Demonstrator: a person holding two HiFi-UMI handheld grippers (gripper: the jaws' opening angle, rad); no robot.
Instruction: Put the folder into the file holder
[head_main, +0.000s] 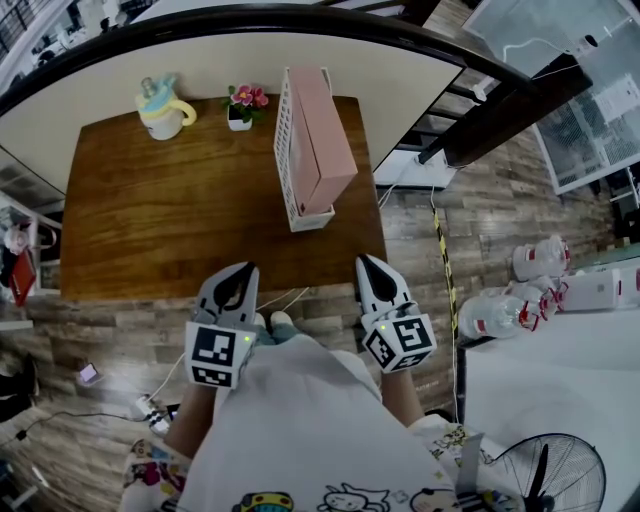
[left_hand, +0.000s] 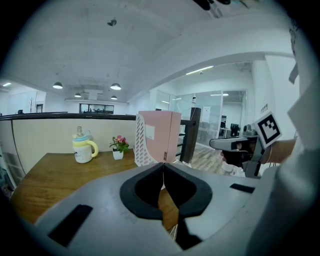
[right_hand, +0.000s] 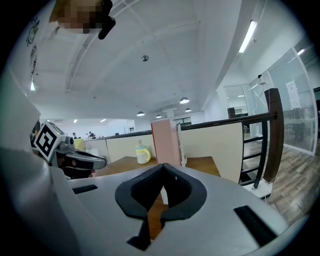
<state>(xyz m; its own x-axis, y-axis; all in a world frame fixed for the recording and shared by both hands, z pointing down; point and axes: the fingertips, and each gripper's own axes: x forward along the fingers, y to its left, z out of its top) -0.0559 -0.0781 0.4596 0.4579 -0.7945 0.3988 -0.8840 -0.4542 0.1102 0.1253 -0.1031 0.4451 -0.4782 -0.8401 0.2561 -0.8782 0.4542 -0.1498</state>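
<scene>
A pink folder (head_main: 322, 135) stands upright inside the white slotted file holder (head_main: 284, 150) on the right part of the wooden table (head_main: 180, 220). My left gripper (head_main: 248, 268) and right gripper (head_main: 362, 260) hang side by side just short of the table's front edge, close to my body, well apart from the holder. Both are shut with nothing between the jaws. The left gripper view has its closed tips (left_hand: 163, 165) pointing at the folder (left_hand: 160, 135) and holder (left_hand: 141, 145). From the right gripper (right_hand: 163, 166), the folder (right_hand: 164, 142) shows straight ahead.
A lidded cream mug (head_main: 162, 108) and a small flower pot (head_main: 242, 105) stand at the table's far edge. A curved black railing (head_main: 300, 22) runs behind. Plastic bottles (head_main: 520, 300) and a fan (head_main: 545, 475) are on the right, cables (head_main: 150, 405) on the floor at left.
</scene>
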